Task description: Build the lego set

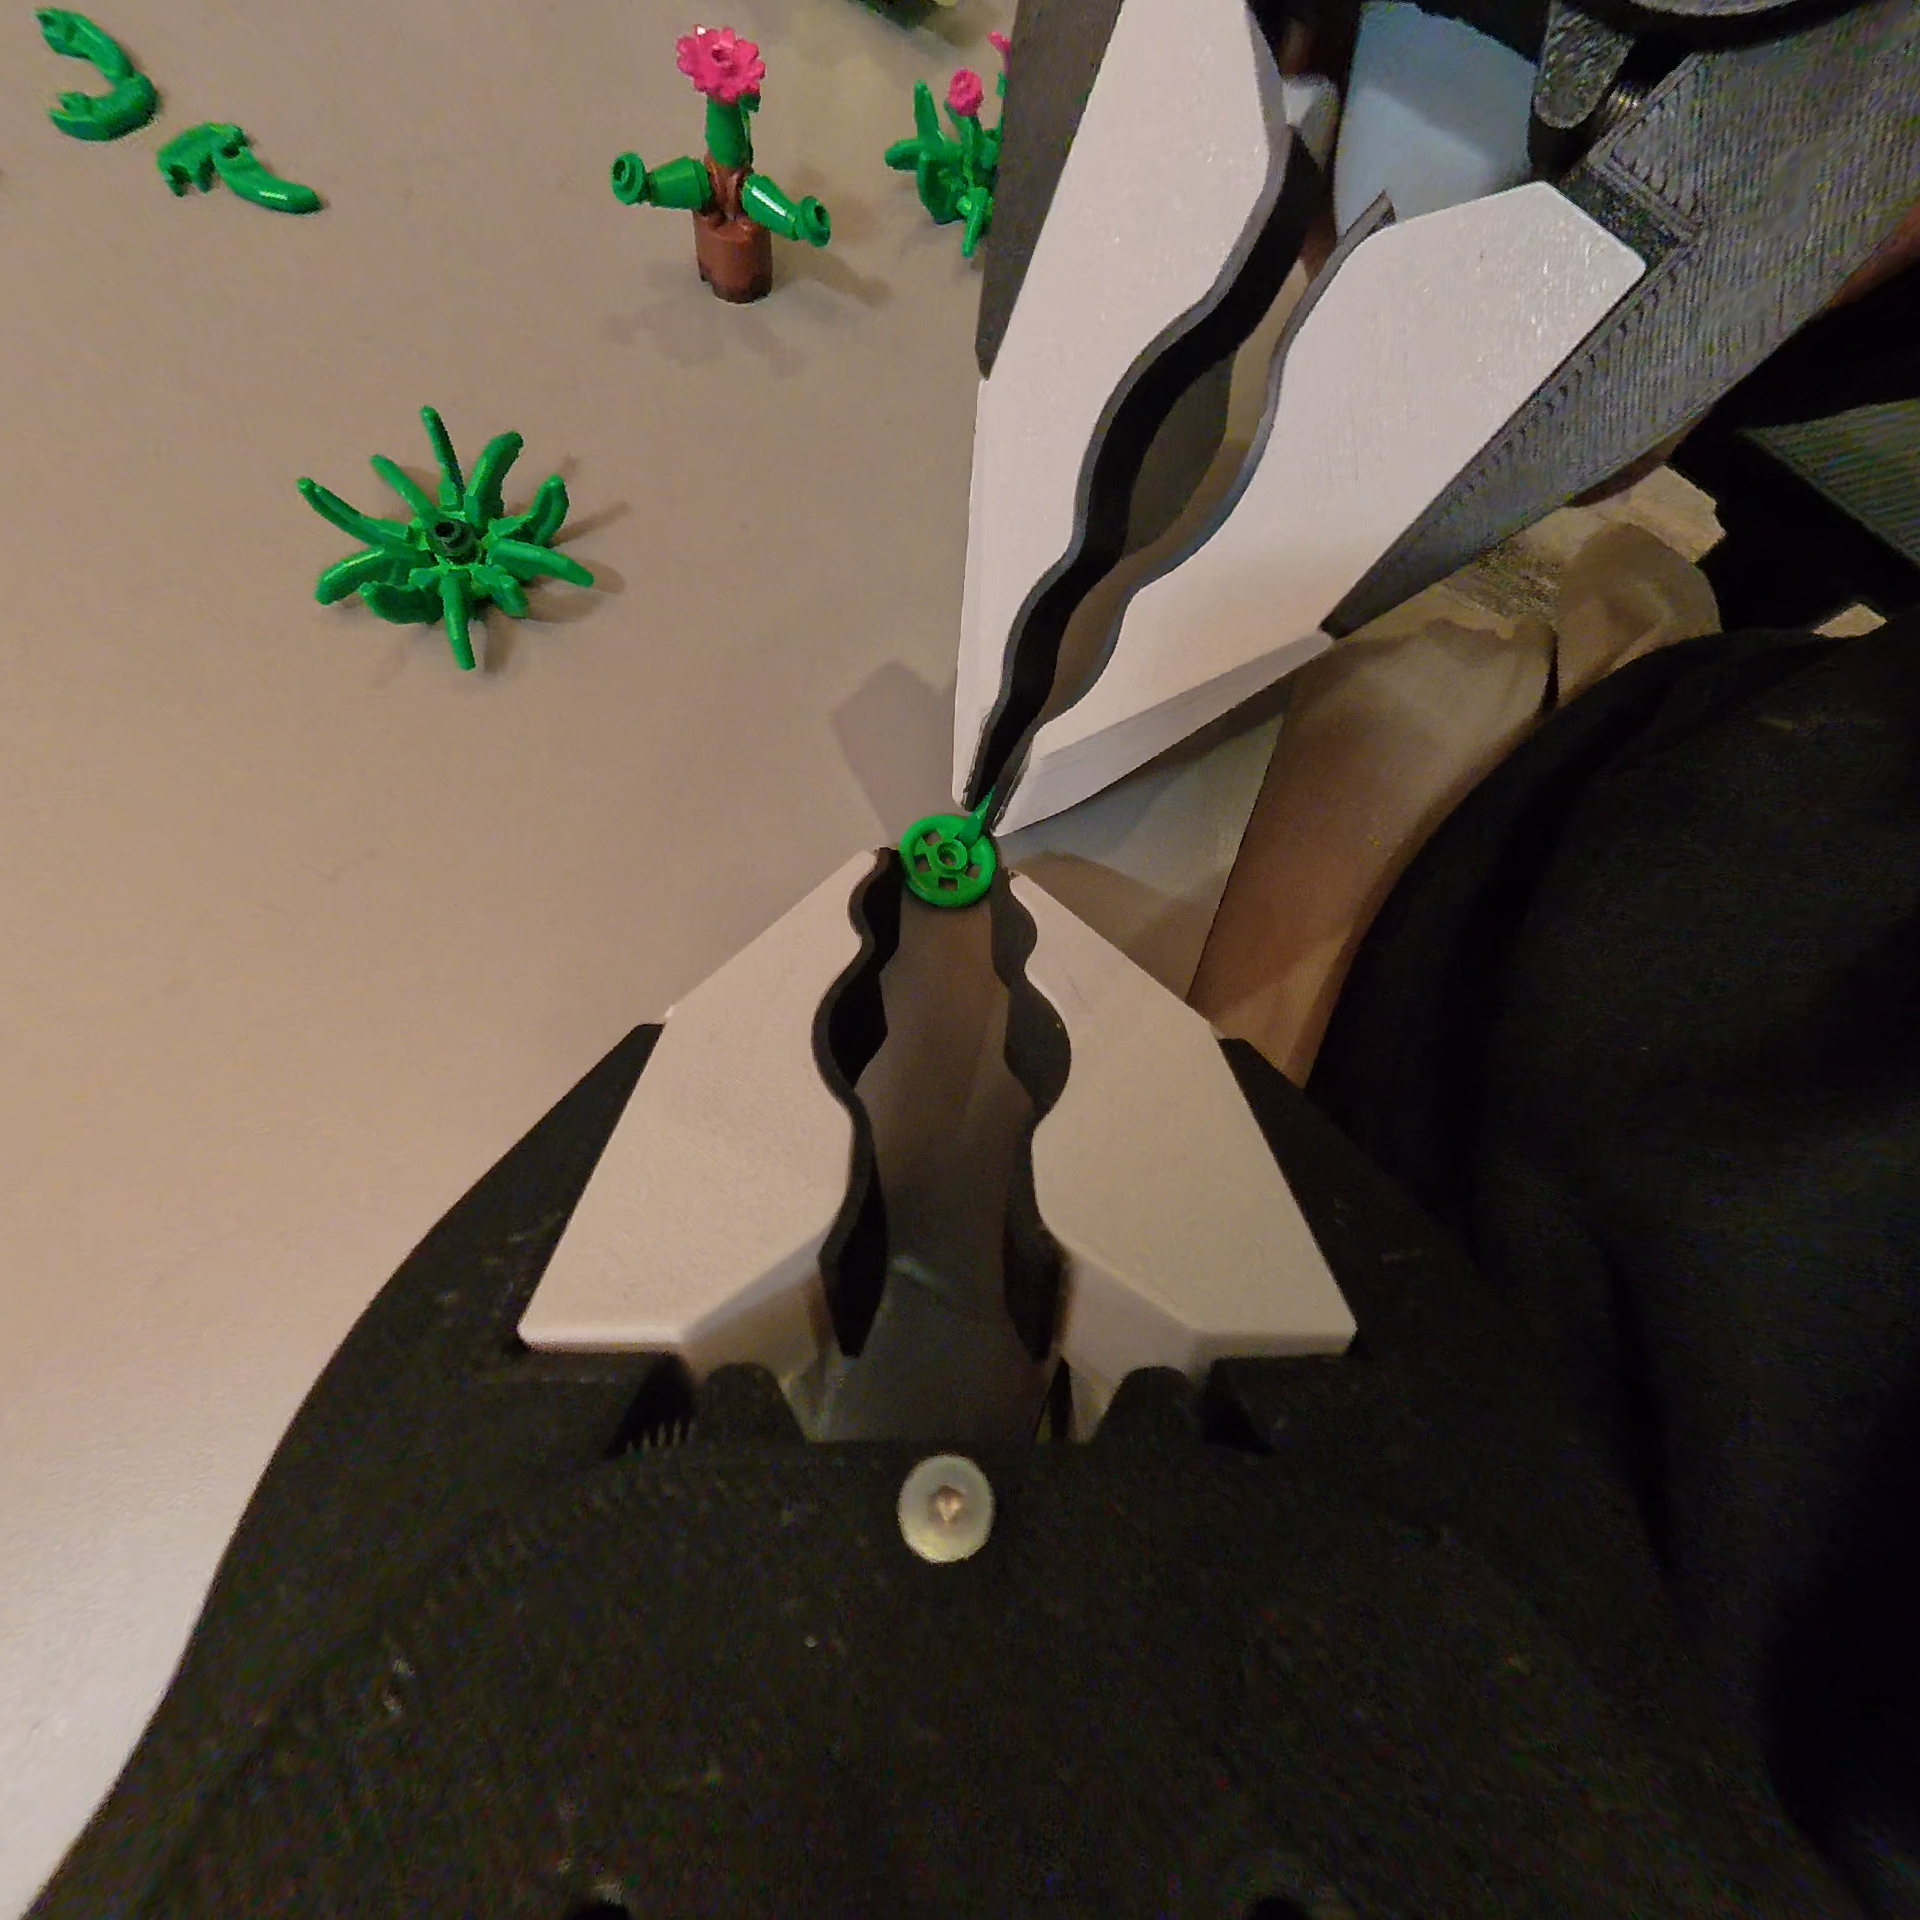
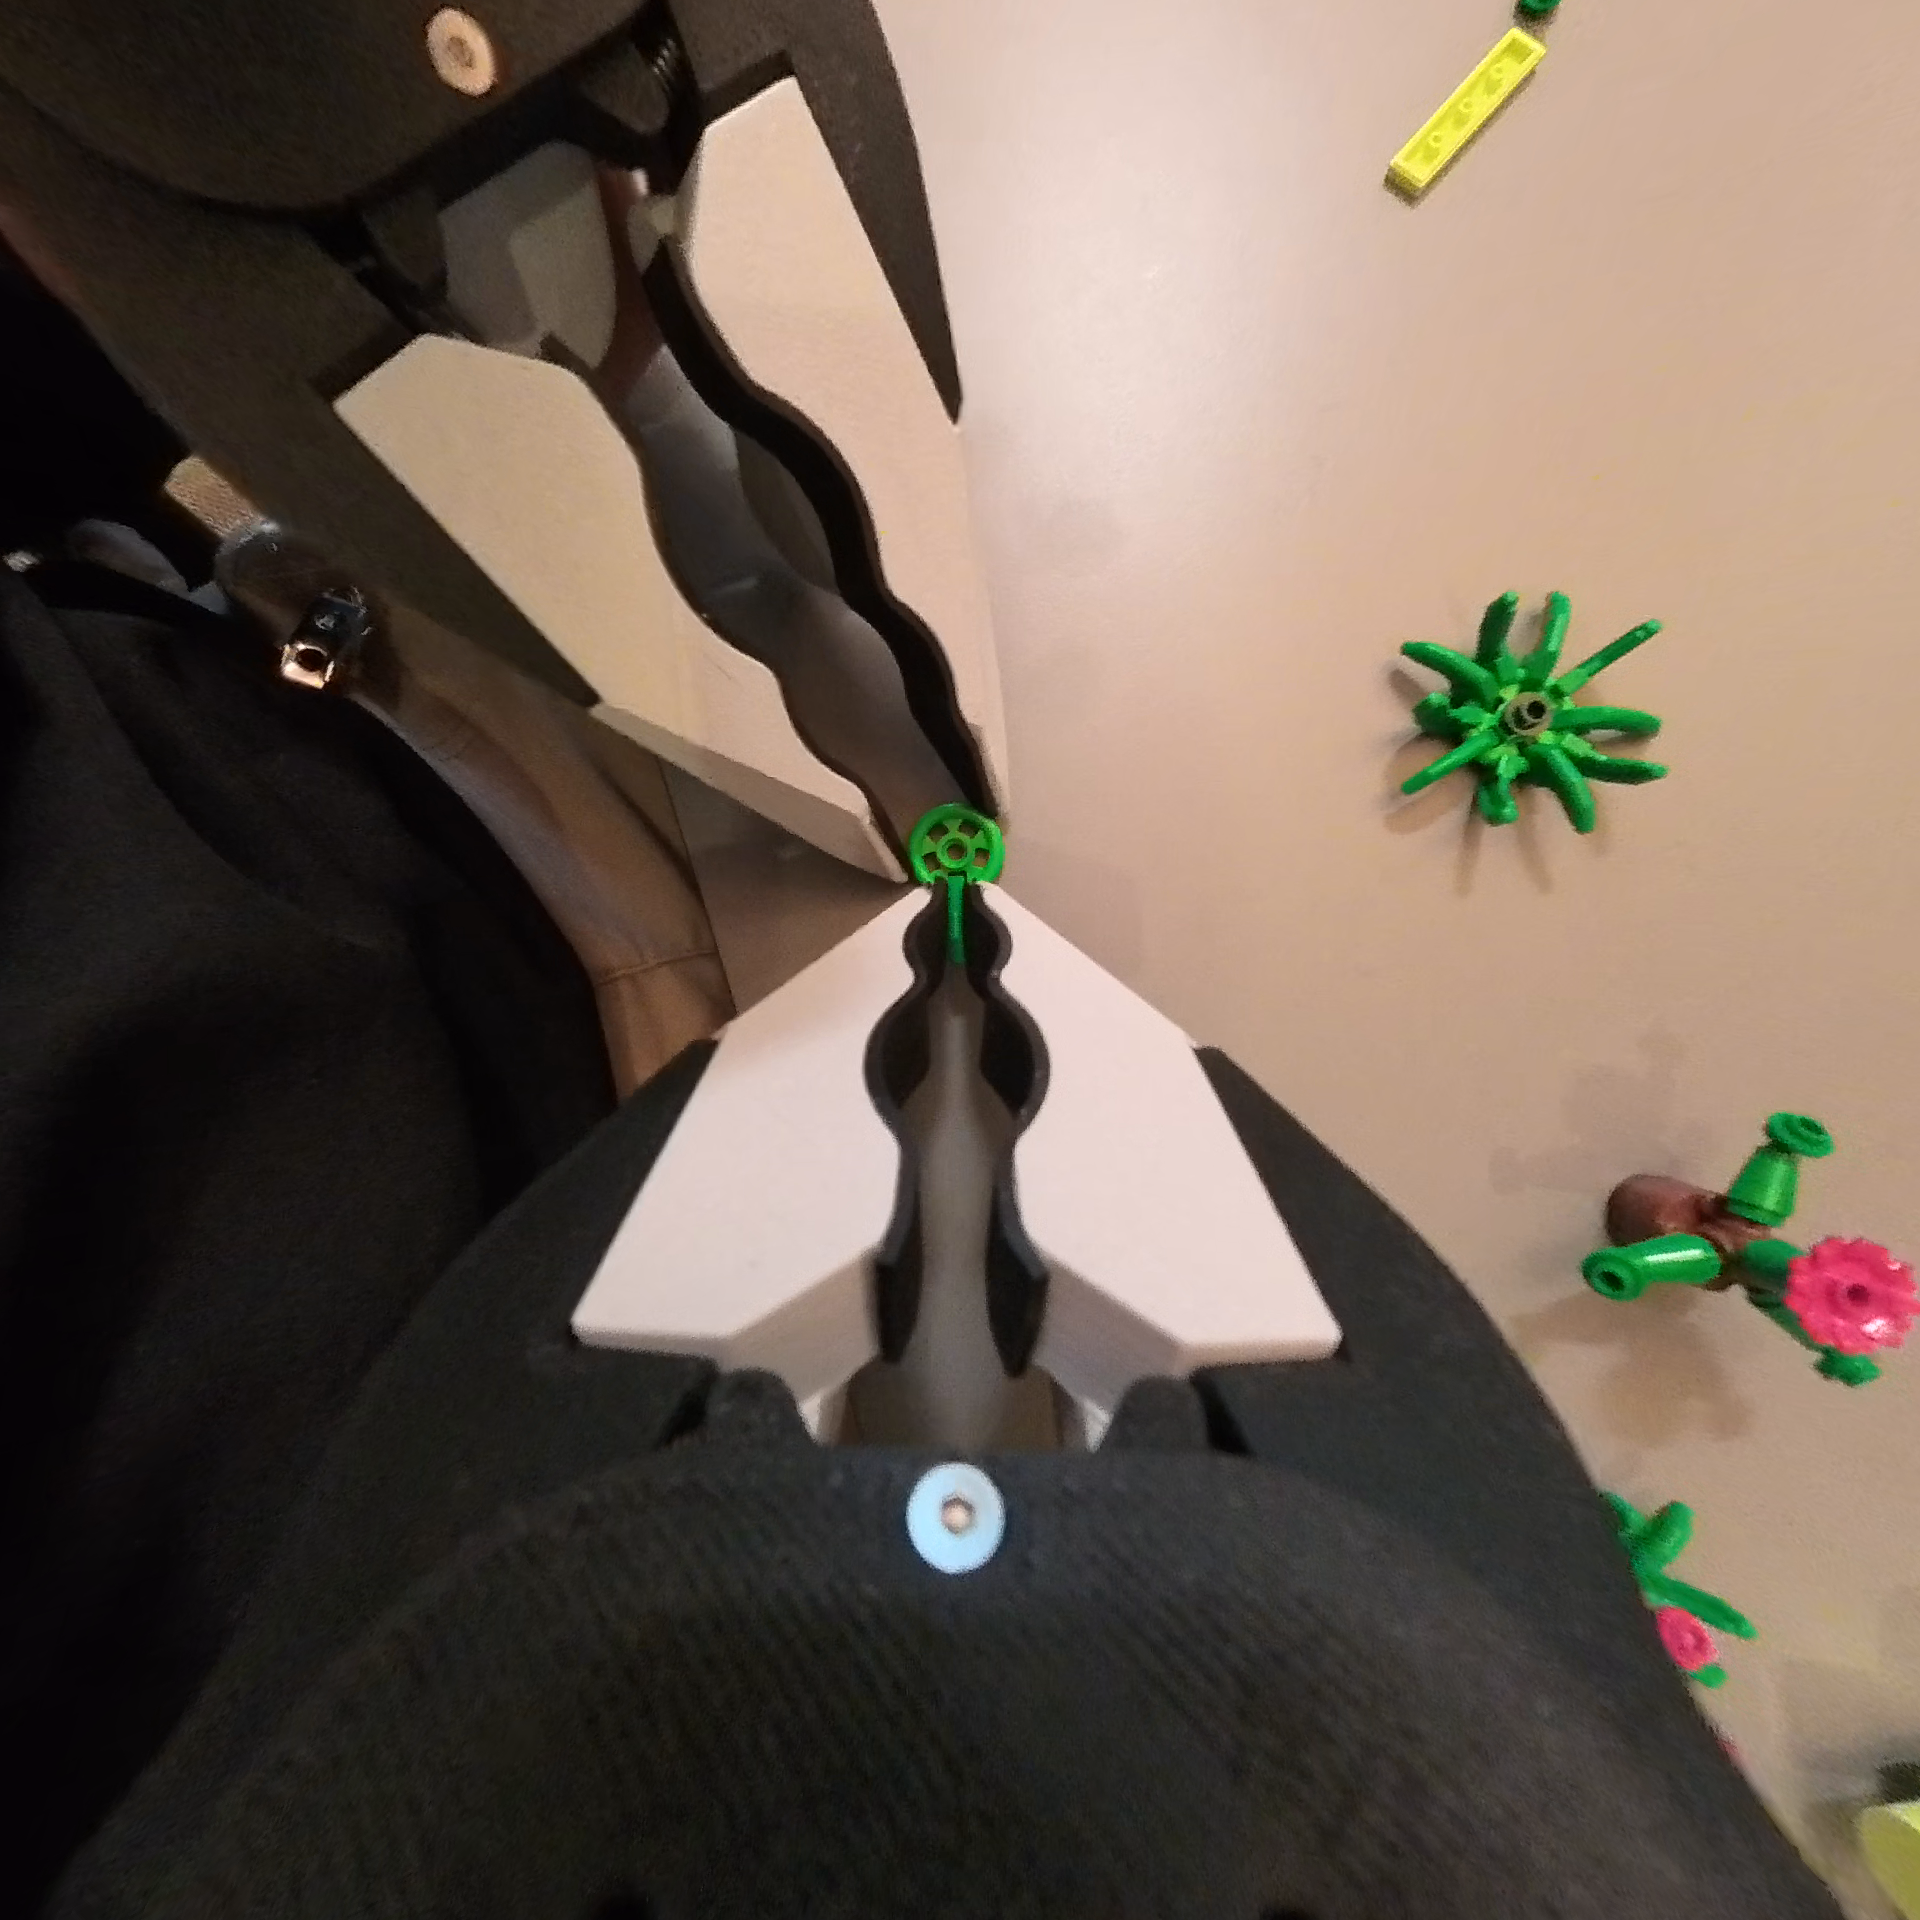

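My left gripper (image 1: 938, 868) is shut on a small green round wheel-like piece (image 1: 945, 858) at its fingertips, held above the beige table (image 1: 312, 935). My right gripper (image 2: 956, 920) is shut on a thin green stem (image 2: 955, 927). The stem's end touches the rim of the round piece (image 2: 954, 846). In the left wrist view the right gripper (image 1: 987, 802) comes in from above with the stem (image 1: 977, 823). In the right wrist view the left gripper (image 2: 940, 826) comes in from the upper left. The two grippers meet tip to tip.
On the table lie a green spiky leaf cluster (image 1: 452, 545) (image 2: 1527, 717), a brown trunk with green cones and a pink flower (image 1: 732, 177) (image 2: 1756, 1247), a small pink-flowered plant (image 1: 961, 145), loose curved green leaves (image 1: 99, 83) and a yellow flat plate (image 2: 1465, 114). A person's dark clothing (image 1: 1662, 1039) lies beside the grippers. My left and right fingertips are right by each other.
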A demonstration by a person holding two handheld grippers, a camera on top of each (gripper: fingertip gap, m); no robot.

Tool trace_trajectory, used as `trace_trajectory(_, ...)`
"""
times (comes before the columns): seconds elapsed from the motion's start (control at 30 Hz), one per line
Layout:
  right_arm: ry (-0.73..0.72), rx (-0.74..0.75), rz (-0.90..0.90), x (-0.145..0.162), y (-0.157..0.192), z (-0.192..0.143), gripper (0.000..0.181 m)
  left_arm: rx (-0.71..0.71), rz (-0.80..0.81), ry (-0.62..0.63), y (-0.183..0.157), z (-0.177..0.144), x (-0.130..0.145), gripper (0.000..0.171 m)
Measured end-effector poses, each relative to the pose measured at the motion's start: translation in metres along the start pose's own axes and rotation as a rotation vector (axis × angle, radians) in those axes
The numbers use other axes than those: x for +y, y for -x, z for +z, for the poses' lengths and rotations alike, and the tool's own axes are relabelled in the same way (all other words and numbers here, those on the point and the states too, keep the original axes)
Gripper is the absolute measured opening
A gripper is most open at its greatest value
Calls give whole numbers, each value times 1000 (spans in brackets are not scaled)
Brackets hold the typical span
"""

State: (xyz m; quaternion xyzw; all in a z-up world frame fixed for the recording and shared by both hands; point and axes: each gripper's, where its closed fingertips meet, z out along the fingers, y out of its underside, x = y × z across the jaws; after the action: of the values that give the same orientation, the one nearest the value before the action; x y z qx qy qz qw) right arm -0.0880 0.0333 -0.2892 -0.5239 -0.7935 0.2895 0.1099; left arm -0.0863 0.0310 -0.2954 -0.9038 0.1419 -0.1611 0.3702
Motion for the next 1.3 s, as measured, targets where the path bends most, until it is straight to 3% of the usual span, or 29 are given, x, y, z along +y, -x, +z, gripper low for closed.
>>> trace_trajectory(0.87, 143, 74, -3, 4, 0, 3, 1, -8, -34, 4, 0, 0, 1, 18)
trace_trajectory(1.3, 65, 131, -46, 5, -2, 2, 1, 25, -56, -13, 0, 0, 0, 18)
